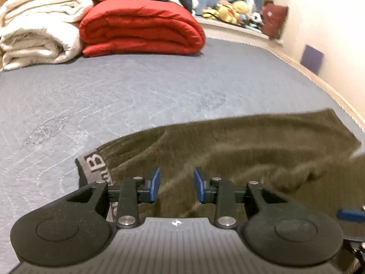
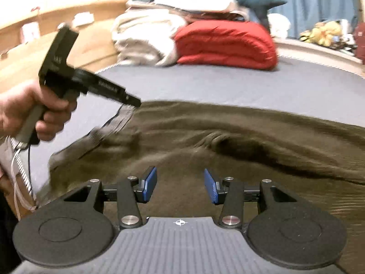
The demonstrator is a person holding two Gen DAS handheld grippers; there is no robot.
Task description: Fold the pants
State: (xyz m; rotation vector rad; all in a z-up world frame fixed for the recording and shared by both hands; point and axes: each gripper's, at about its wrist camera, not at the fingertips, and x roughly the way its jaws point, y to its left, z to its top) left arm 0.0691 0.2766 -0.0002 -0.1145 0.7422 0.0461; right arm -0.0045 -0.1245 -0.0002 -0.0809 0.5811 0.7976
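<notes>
Olive-brown pants (image 1: 239,150) lie spread on the grey-blue mattress (image 1: 114,96), with a grey lettered waistband (image 1: 94,164) at their left end. My left gripper (image 1: 176,185) is open, its blue pads apart just above the cloth near the waistband. In the right wrist view the pants (image 2: 228,137) stretch across the bed and the waistband (image 2: 109,127) is at the left. My right gripper (image 2: 180,182) is open above the cloth. The left gripper (image 2: 134,101) shows there in a hand, its tip at the waistband's far end.
A folded red blanket (image 1: 141,27) and folded white blankets (image 1: 38,29) sit at the head of the bed. Plush toys (image 1: 230,11) line a ledge at the back right. The wall (image 1: 330,34) runs along the bed's right edge. A wooden surface (image 2: 68,45) lies left.
</notes>
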